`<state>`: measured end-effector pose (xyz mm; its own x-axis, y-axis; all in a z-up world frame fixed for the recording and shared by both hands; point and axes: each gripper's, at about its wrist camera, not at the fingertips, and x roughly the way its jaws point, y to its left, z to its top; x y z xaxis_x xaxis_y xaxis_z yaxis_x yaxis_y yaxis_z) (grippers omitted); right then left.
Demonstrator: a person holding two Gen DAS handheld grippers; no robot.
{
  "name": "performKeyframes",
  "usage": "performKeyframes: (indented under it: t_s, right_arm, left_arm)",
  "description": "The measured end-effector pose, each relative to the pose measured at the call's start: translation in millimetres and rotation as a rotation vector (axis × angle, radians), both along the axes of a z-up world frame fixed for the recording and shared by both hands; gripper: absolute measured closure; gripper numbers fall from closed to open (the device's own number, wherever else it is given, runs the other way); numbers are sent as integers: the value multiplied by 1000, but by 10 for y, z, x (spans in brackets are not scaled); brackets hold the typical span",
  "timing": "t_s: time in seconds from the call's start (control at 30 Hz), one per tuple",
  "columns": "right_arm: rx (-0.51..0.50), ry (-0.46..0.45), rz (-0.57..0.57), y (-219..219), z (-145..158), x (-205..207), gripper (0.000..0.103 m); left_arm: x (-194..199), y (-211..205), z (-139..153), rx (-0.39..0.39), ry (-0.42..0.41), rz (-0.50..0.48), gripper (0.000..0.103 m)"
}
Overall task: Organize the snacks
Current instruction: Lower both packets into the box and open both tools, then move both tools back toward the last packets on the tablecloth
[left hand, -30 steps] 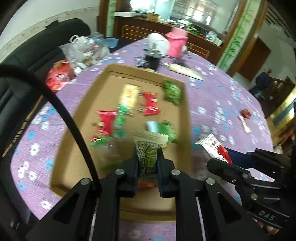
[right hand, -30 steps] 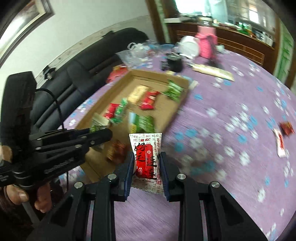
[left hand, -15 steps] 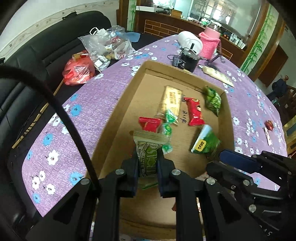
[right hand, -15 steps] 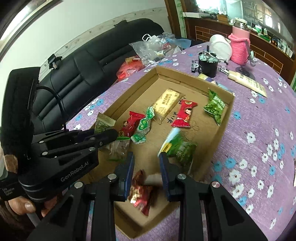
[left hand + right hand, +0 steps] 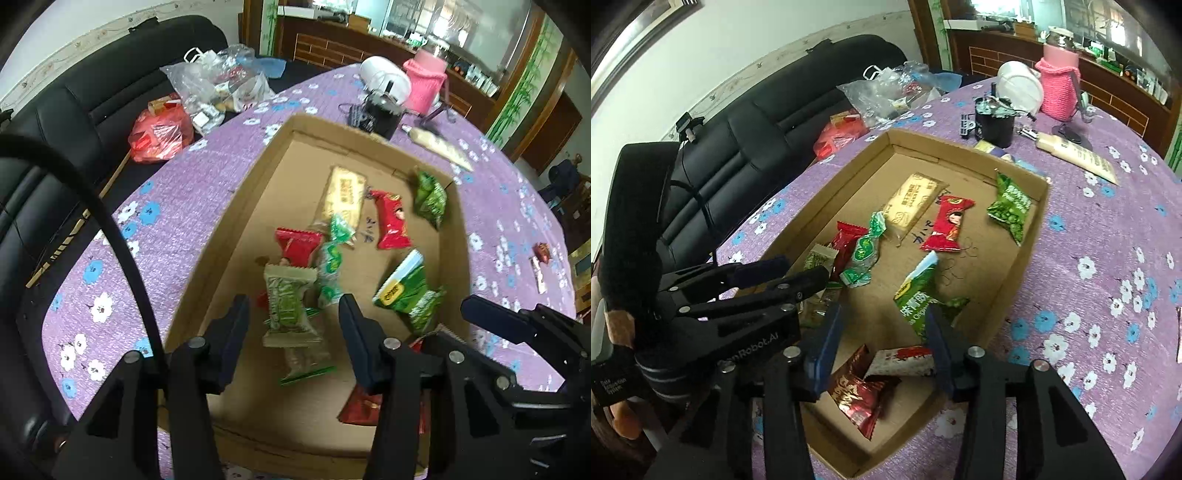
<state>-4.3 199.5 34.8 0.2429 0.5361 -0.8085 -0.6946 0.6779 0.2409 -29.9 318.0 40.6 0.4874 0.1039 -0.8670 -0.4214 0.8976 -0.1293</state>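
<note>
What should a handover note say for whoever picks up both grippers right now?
Left gripper: open, over the cardboard box, nothing held; the tan-and-green packet lies between its fingers.
Right gripper: open, empty, over the box's near corner, above the white-and-red packet and dark red packet.
Done: about ten snacks lie loose in the box.
Left: two small snacks remain on the purple tablecloth, on the right side; collect them next.
</note>
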Motion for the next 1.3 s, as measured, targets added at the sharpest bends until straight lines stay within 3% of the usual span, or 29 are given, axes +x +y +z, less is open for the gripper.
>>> performKeyframes:
  t_s: [0.2, 0.57, 0.8, 0.97, 1.1, 1.3]
  right_arm:
    - [15, -16, -22, -244, 49, -67, 48]
    - [20, 51, -164, -1306, -135, -167, 43]
    - [8, 84, -273, -2052, -312, -200, 43]
    - [-3, 87, -414, -2700, -373, -29, 42]
    - [10, 67, -508, -3092, -325, 196, 37]
    - [-30, -92, -529, -3384, -86, 919, 35]
  left_arm:
    - [-81, -159, 140, 29, -61, -6, 46]
    - [-93, -662, 311, 87, -127, -51, 45]
    - [35, -1245, 327, 61, -148, -167, 45]
    - [305, -1820, 241, 60, -94, -312, 45]
    - [659, -2126, 131, 48, -20, -363, 45]
    - [1171, -2700, -5, 27, 49, -409, 45]
